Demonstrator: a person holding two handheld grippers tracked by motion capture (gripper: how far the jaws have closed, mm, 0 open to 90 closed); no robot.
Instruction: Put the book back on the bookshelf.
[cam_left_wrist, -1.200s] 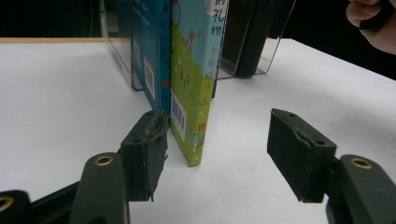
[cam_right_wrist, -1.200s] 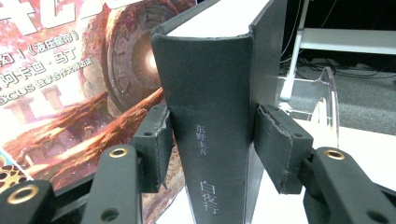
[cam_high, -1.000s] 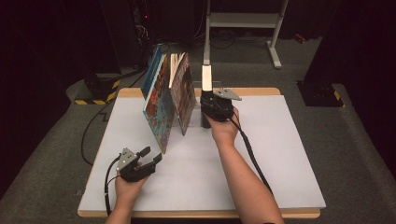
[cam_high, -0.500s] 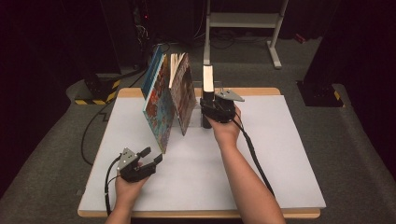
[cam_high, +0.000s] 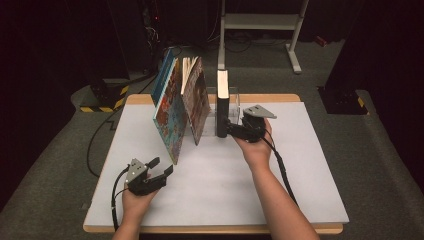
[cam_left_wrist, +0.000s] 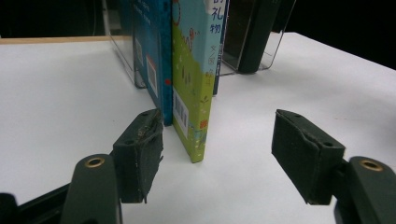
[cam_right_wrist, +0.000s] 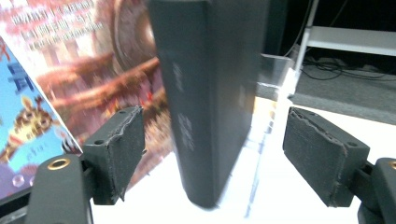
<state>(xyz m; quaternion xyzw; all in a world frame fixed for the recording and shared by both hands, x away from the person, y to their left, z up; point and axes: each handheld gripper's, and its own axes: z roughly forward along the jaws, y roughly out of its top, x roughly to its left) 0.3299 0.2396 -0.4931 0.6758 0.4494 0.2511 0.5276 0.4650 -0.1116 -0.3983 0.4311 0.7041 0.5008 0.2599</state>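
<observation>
high view, black book: black book (cam_high: 222, 102) stands upright on the far middle of the table (cam_high: 310, 165), inside the clear bookend (cam_high: 236, 102); long axis vertical, spine toward the near side.
high view, right gripper: right gripper (cam_high: 234, 130) just beside the book's foot, jaws just been opening, nothing pressed.
high view, leaning books: picture books (cam_high: 180, 107) tilt left of it, apart at the top.
high view, left gripper: left gripper (cam_high: 161, 166) near left, jaws released, holding nothing.
left gripper view: green book (cam_left_wrist: 194, 79) upright ahead between the spread jaws, untouched.
right gripper view: black book (cam_right_wrist: 210, 93) between the pads (cam_right_wrist: 123, 149), gaps on both sides; blurred.
risk: judged, a jaw catching the spine while backing off could tip the book; leaning books could slide flat.
</observation>
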